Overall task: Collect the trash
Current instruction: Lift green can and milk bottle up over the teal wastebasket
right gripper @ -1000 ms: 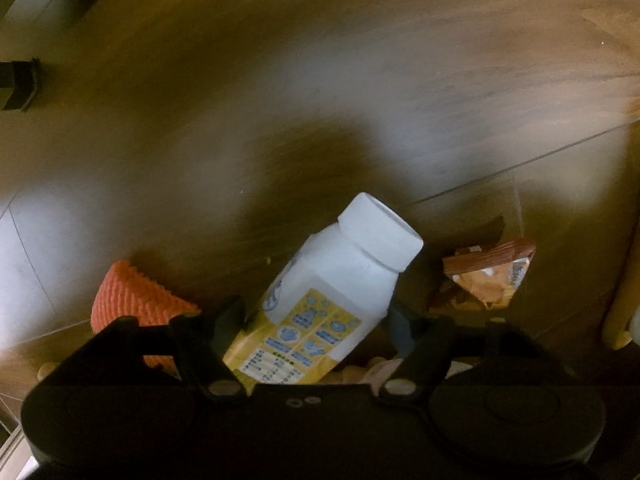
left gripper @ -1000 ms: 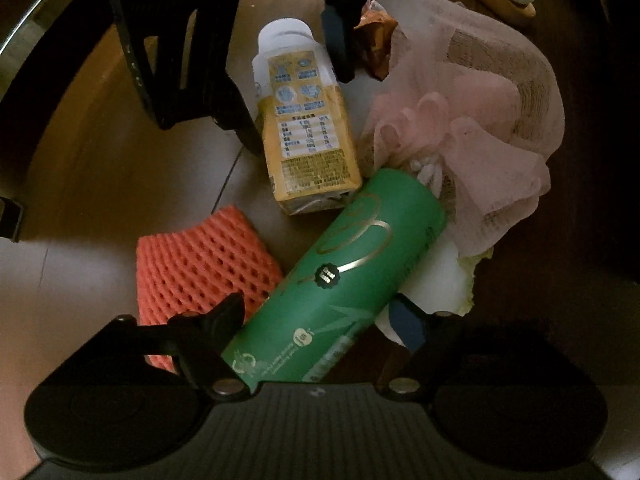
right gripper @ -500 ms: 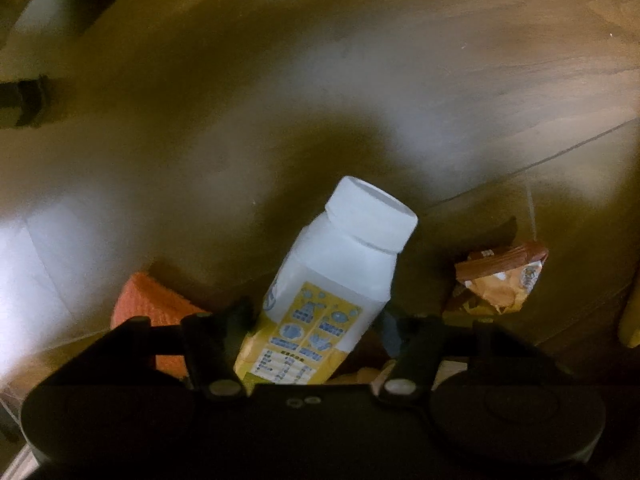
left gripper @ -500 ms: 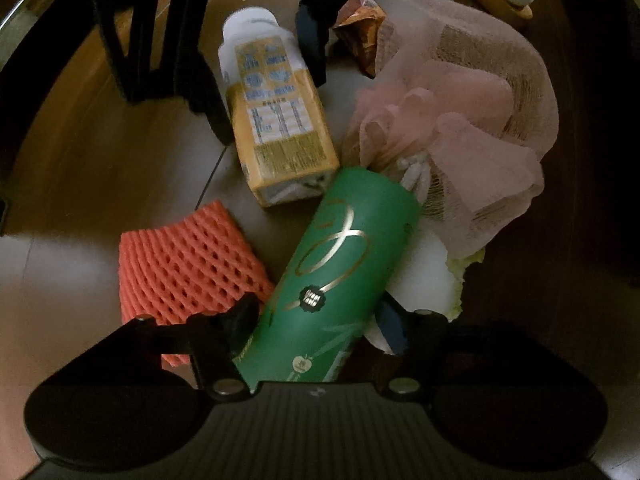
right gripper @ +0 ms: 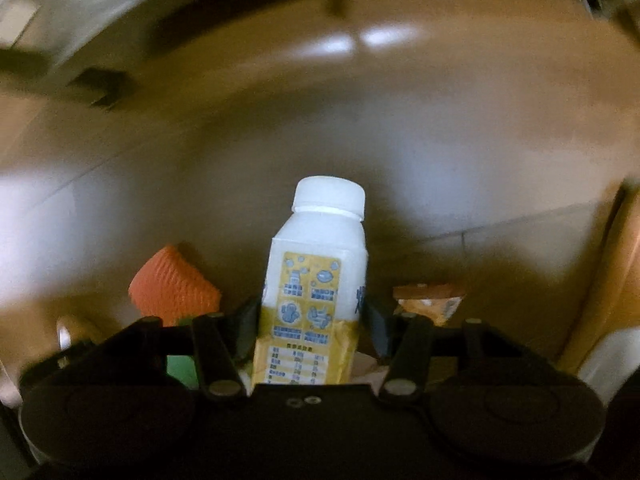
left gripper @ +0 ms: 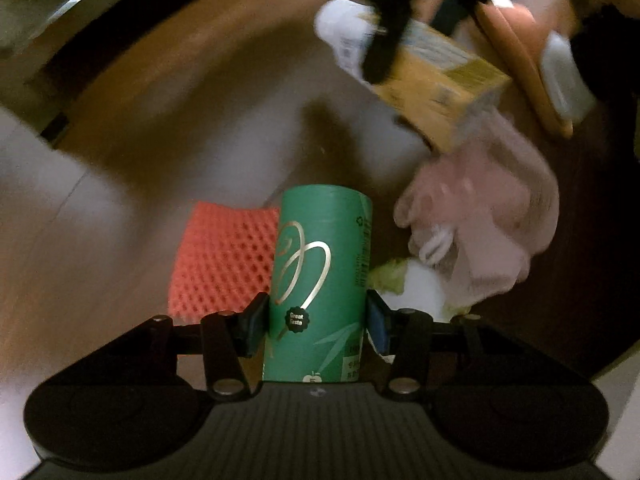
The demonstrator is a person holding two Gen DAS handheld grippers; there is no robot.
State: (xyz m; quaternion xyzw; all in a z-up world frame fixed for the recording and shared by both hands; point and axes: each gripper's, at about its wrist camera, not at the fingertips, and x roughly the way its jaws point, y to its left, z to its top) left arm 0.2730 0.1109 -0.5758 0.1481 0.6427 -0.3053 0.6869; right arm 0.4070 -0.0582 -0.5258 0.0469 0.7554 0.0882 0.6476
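A green paper can (left gripper: 320, 256) with a gold swirl stands straight between the pads of my left gripper (left gripper: 316, 314); the jaws are closing and press on its sides, lifting it off the floor. My right gripper (right gripper: 310, 320) has its jaws closing on a white-capped bottle with a yellow label (right gripper: 320, 248), pads against its sides. In the left wrist view that bottle (left gripper: 440, 80) hangs tilted at the upper right, blurred, in the right gripper's black fingers (left gripper: 384, 40).
On the wooden floor lie an orange foam net (left gripper: 224, 256), a pink mesh bag (left gripper: 488, 216), crumpled white paper with a green scrap (left gripper: 420, 284) and an orange snack wrapper (right gripper: 428, 304). An orange slipper (left gripper: 520, 60) sits at the upper right.
Both grippers have closed on their items and risen. The green can swung from lying slanted to straight, and the bottle came up off the floor and straightened between the right pads.
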